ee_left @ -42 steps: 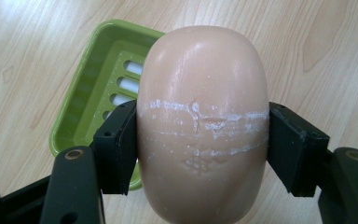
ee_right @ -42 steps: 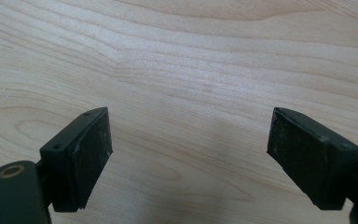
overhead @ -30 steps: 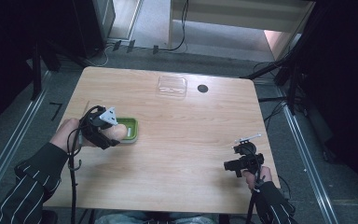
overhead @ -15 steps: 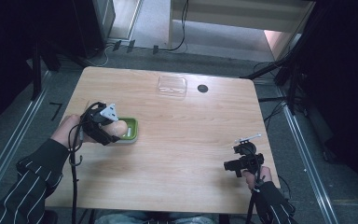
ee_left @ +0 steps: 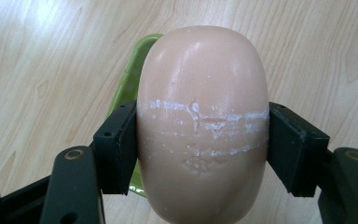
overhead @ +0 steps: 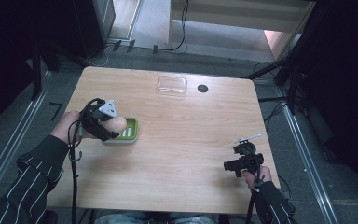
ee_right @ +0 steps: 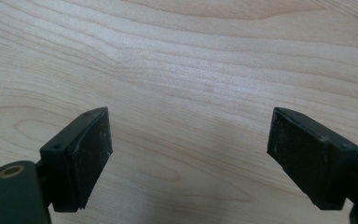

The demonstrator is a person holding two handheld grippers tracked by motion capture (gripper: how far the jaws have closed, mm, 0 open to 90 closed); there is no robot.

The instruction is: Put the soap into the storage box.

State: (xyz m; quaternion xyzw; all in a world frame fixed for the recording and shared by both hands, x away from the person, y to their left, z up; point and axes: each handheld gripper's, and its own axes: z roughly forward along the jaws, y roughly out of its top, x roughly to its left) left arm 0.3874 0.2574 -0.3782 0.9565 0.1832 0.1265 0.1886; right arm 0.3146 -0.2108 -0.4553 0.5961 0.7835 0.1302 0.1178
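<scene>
Right now your left claw (ee_left: 200, 135) is clamped on a peach-coloured bar of soap (ee_left: 203, 121), one pad pressed against each of its sides, and holds it over the green soap dish (overhead: 127, 131) at the left of the high view, on the wooden table (overhead: 186, 158). Your right claw (ee_right: 189, 149) hangs released near the lower right of that view, jaws spread wide over bare wood. A clear plastic lid (overhead: 172, 86) lies near the table's upper edge, beside a dark round hole (overhead: 203, 87).

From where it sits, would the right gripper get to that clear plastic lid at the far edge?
Probably yes: the right gripper is open and empty, and bare wooden table lies between it and the clear plastic lid.
</scene>
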